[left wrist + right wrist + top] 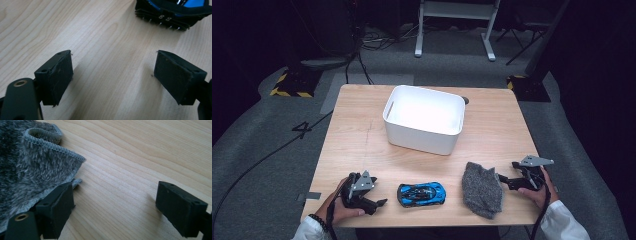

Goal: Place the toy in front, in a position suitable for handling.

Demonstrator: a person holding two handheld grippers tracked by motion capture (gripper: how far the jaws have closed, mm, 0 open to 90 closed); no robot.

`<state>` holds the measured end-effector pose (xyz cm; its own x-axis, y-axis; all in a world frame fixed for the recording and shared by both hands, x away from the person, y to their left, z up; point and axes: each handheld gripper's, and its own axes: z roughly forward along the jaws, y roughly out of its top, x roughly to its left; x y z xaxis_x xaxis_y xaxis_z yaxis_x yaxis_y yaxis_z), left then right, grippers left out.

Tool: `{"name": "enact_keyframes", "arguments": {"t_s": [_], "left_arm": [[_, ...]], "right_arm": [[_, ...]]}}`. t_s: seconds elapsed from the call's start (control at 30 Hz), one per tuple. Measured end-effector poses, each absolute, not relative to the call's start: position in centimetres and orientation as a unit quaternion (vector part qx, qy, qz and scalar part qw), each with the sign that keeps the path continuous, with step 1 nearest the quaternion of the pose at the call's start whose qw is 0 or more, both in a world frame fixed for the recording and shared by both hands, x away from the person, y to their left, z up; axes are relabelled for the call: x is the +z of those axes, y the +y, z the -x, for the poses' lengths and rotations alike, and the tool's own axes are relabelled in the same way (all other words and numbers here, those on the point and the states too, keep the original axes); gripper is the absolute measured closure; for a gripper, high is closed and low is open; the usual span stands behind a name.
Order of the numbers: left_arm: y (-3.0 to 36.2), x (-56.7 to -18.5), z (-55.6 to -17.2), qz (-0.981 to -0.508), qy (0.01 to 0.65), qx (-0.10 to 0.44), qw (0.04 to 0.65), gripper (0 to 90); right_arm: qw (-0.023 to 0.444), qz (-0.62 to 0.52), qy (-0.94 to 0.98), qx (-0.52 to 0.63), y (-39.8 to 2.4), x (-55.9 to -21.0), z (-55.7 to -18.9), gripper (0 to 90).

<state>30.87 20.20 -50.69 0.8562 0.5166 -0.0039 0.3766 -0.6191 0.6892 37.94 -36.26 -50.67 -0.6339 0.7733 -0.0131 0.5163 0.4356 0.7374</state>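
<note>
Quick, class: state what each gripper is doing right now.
Left gripper: open, holding nothing, aimed at the blue toy car.
Right gripper: open, holding nothing, one jaw beside the grey cloth's edge.

table [362,145]: light wood, bare at 9 o'clock | white bin [424,119]: 12 o'clock (open top, upright) | floor [257,150]: grey, cables

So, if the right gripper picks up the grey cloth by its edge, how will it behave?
The grey cloth already lies crumpled, with a curled hem in the right gripper view, so it would probably hang limp and unfold. Its fluffy pile suggests it is light and easy to grip, not slippery. Pushed by the right gripper, it would likely bunch up on the table rather than slide whole.
</note>
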Motion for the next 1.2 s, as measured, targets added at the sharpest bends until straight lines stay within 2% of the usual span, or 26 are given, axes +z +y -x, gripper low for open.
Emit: {"name": "enact_keyframes", "arguments": {"t_s": [0.67,0.97,1.2], "left_arm": [[17.0,-50.7,-30.0,-0.908,0.200,0.072,0.360,14.1],[15.3,-50.7,-30.6,-0.913,0.190,0.066,0.354,7.7],[13.6,-50.7,-31.5,-0.917,0.174,0.062,0.353,7.0]], "right_arm": [[0.180,-0.392,0.827,0.361,-36.2,-50.7,-38.0,14.9],[0.180,-0.392,0.828,0.359,-36.1,-50.6,-38.1,14.9],[0.179,-0.391,0.828,0.359,-36.1,-50.6,-38.1,14.9]]}}
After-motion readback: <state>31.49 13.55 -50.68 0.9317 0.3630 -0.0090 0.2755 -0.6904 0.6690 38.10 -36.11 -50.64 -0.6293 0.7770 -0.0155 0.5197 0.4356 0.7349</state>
